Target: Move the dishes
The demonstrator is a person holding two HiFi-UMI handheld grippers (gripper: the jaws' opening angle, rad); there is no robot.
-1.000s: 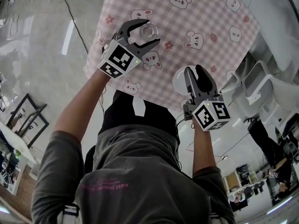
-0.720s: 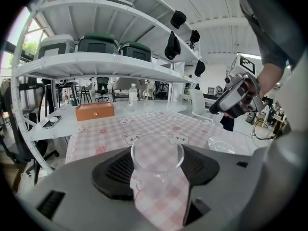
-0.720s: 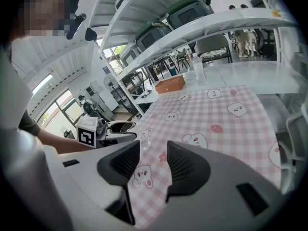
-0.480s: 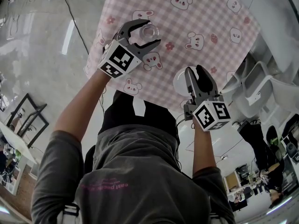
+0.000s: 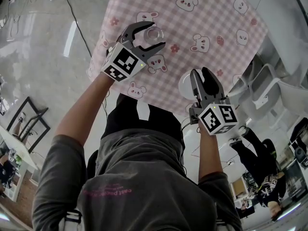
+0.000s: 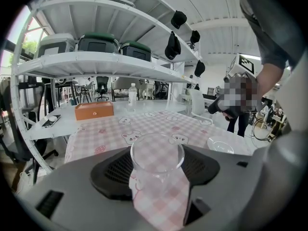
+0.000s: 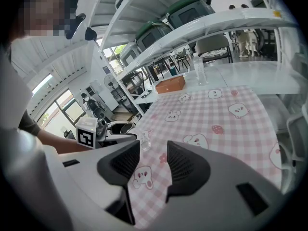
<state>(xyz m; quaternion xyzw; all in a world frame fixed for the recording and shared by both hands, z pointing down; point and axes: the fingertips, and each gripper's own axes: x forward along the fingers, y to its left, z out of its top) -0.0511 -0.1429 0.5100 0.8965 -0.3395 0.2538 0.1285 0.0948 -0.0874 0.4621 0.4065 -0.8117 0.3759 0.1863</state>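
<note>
**Clear glass clamped at left, right jaws empty**

Head view. Shows the left gripper (image 5: 156,34) stretched over a pink checked tablecloth (image 5: 216,13) printed with bears, jaws closed round a small clear glass (image 5: 153,32) at their tips, near one side edge of the cloth. Shows the right gripper (image 5: 200,72) nearer the person, jaws a narrow gap apart and holding nothing, just beside a small pale dish (image 5: 184,84) lying on the cloth close to its near edge.

Left gripper view. Looks straight at the glass: transparent, round-rimmed, a little narrower below the rim, upright and empty, pressed from both sides by the dark ribbed pads (image 6: 111,170). Cannot tell whether lifted or standing on the cloth. Off to the right, picks out the shallow dish, clear and empty. Beyond the cloth, on the white table (image 6: 57,126): an orange box (image 6: 94,110), lid shut, and a water bottle (image 6: 132,95). Above, on a shelf (image 6: 96,61): green-lidded bins (image 6: 98,42), contents hidden.

Right gripper view. Finds the pads near each other but not meeting, only checked cloth in the gap. Catches the glass across the cloth at the left gripper's tips.
</note>
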